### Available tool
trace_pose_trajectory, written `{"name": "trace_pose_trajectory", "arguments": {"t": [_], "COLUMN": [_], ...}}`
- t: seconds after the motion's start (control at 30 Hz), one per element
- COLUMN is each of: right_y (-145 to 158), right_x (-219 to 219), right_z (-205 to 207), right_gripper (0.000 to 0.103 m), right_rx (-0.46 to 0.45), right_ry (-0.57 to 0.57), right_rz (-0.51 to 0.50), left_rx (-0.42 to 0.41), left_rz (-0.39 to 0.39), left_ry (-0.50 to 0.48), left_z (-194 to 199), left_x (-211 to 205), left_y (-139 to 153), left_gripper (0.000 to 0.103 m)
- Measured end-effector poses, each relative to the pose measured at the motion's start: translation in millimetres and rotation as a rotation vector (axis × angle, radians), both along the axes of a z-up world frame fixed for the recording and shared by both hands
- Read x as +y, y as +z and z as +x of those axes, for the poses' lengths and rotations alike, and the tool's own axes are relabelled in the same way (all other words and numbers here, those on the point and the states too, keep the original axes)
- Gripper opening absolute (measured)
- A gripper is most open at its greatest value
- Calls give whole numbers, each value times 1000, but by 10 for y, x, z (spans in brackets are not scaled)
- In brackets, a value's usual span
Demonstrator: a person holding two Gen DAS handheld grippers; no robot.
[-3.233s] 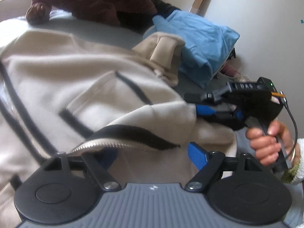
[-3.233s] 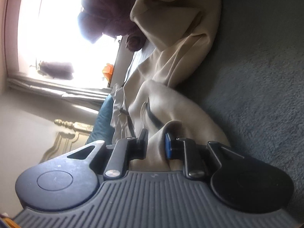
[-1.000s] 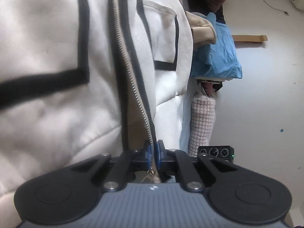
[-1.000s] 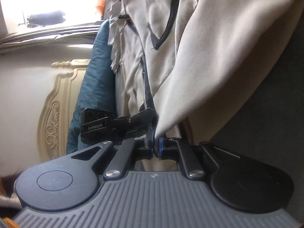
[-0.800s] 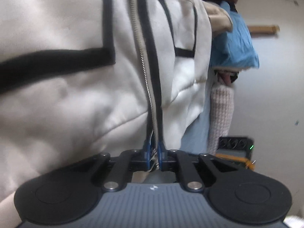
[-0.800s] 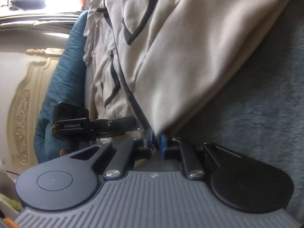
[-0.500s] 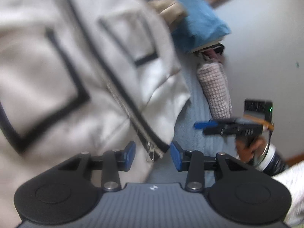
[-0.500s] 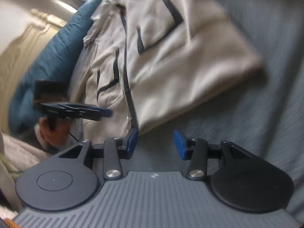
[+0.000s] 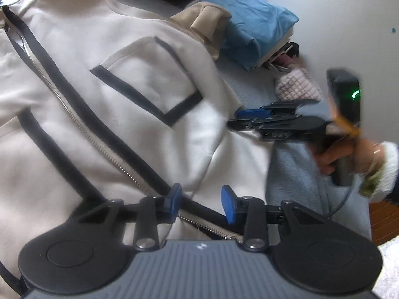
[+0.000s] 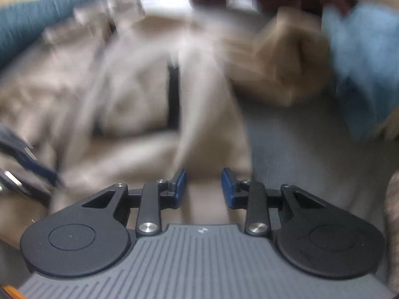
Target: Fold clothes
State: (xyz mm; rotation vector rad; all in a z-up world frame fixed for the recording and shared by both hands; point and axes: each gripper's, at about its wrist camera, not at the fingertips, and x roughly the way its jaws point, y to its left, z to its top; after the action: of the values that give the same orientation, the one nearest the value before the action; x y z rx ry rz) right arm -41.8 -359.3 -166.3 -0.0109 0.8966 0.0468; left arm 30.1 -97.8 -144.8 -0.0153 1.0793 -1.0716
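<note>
A second ago both my grippers were pinched shut on the cream jacket's (image 9: 104,114) hem; since then they have let go, the jaws opened and have just been closing a little again, and the garment now lies spread on the pale blue-grey fleece bed cover (image 9: 294,174) instead of hanging from the pads.

In the left wrist view, from the left: smooth cream cloth with matte black trim; a silver zip (image 9: 82,129) running diagonally down to my left gripper (image 9: 201,200); a patch pocket (image 9: 152,82) outlined in black, squarish and flat; a tan folded piece (image 9: 202,22) bunched at the upper middle; a soft blue folded garment (image 9: 256,25) beyond it; a knitted, waffle-textured pinkish item (image 9: 296,84) by the white wall. My left gripper's blue pads stand apart with the zip's lower end and hem lying beneath the gap, neither pad pressing on them; it points steeply down at the cloth.

Further right my right gripper (image 9: 239,118) lies side-on, its tips over the jacket's right edge; the hand (image 9: 334,154) wraps the black handle, a fuzzy white cuff at the wrist.

The right wrist view is badly smeared; I make out a teal padded shape (image 10: 22,22) at the left, the left gripper's tips at the left edge, cream cloth with a black stripe in the middle, tan and blue bundles at the right. The right gripper's (image 10: 204,186) blue pads stand apart above the hem, gripping nothing.
</note>
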Motion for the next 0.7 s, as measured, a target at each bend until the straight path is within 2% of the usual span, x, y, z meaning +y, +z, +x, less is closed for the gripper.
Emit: {"name": "trace_pose_trajectory", "arguments": {"t": [0.07, 0.13, 0.3, 0.4, 0.47, 0.57, 0.6, 0.7], "right_y": [8, 102, 408, 462, 354, -15, -95, -89], "right_x": [-16, -38, -110, -98, -68, -21, -9, 14], "right_z": [-2, -11, 108, 259, 370, 500, 472, 423], "right_gripper": [30, 30, 30, 30, 30, 30, 31, 31], "right_rx": [6, -3, -138, -180, -152, 0, -4, -41], "right_ry": [5, 7, -24, -26, -17, -5, -4, -9], "right_rz": [-8, -4, 54, 62, 54, 11, -1, -14], "left_rx": [15, -13, -63, -79, -54, -16, -14, -9], "left_rz": [-11, -22, -45, -16, -5, -31, -33, -42], "left_ry": [-2, 1, 16, 19, 38, 62, 59, 58], "left_z": [34, 40, 138, 199, 246, 284, 287, 298], "left_x": [43, 86, 61, 33, 42, 103, 111, 146], "left_y": [41, 101, 155, 108, 24, -28, -27, -4], "left_gripper": [37, 37, 39, 39, 38, 38, 38, 39]}}
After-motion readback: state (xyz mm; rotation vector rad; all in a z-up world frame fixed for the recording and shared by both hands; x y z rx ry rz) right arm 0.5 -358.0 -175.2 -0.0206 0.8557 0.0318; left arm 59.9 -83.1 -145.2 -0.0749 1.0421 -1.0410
